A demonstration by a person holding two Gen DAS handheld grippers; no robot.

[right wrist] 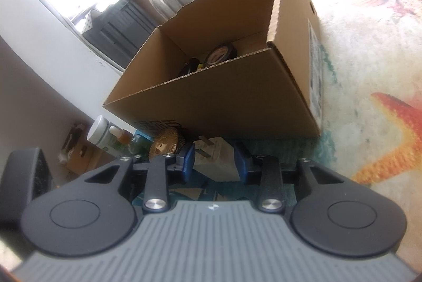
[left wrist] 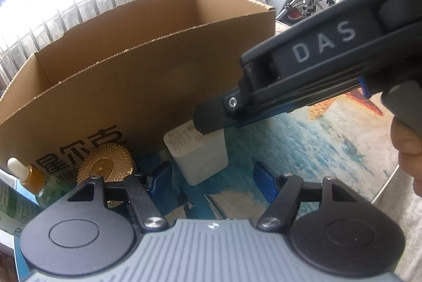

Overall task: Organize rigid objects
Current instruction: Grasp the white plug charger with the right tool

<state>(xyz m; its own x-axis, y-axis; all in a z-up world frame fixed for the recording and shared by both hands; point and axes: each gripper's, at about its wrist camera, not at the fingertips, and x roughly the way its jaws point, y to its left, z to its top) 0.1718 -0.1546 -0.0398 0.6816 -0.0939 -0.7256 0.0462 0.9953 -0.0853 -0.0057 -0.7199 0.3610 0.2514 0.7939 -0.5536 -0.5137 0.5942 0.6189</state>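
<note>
Right gripper [right wrist: 214,159]: blue pads sit either side of the white charger block [right wrist: 211,150], at 9 and 3 o'clock of it. Whether the pads actually press its faces, I cannot tell from either view; a thin gap may remain. In the left wrist view the upper finger overlaps the block's top edge.

Left gripper [left wrist: 212,177]: fingers apart, holding nothing, with the charger at 12 o'clock just beyond the tips.

Charger block stands on the printed mat [right wrist: 369,49], just in front of the cardboard box [right wrist: 237,107], prongs pointing toward 9 o'clock. Box is open and already holds a tape roll [right wrist: 220,53] and a dark item I cannot identify.

Risks, as judged:
- Smooth plastic faces and a grip near the top edge: block may pivot or slip out on lift.
- Gold ribbed disc [left wrist: 106,163] and dropper bottle [left wrist: 29,173] lie close at 9 o'clock of the charger; a sideways sweep could knock them.
- Box wall is tall and near; a low carry could clip its rim and dislodge the block.
- The two grippers crowd one spot; a collision is possible.
</note>
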